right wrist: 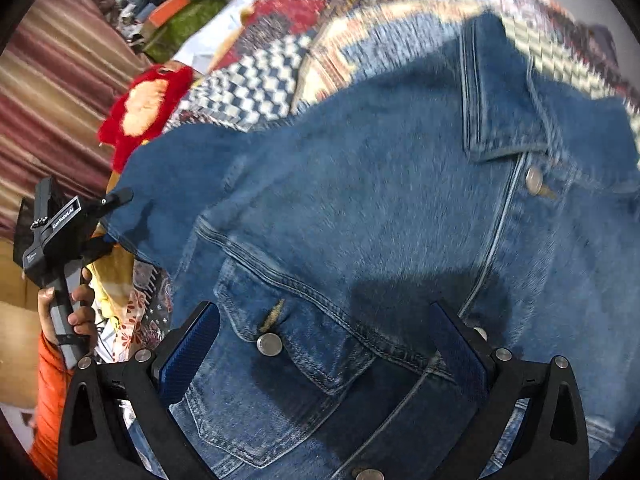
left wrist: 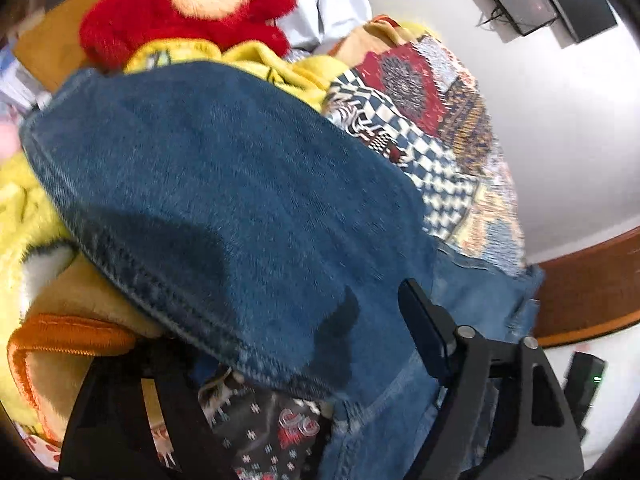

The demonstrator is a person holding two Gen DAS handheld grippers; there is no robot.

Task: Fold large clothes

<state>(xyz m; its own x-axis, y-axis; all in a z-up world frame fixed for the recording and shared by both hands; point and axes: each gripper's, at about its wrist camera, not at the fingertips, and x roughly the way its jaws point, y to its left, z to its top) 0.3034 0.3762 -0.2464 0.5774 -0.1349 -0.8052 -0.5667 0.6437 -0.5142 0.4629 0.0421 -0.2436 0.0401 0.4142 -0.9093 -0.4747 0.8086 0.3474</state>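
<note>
White wall filled the upper right of the left wrist view, and below it a patchwork bedcover carried a heap of soft things – a red plush toy and a yellow blanket at the upper left. On top lay the denim jacket, spread front up, its collar at the upper right of the right wrist view. The right gripper hung over the chest pocket with its fingers wide apart, clamped on nothing. The left gripper straddled the sleeve edge; its fingers were apart, and whether they pinched the cloth I cannot tell. I judged that the fold was only starting – next, both needed a firm hold on the denim.
</note>
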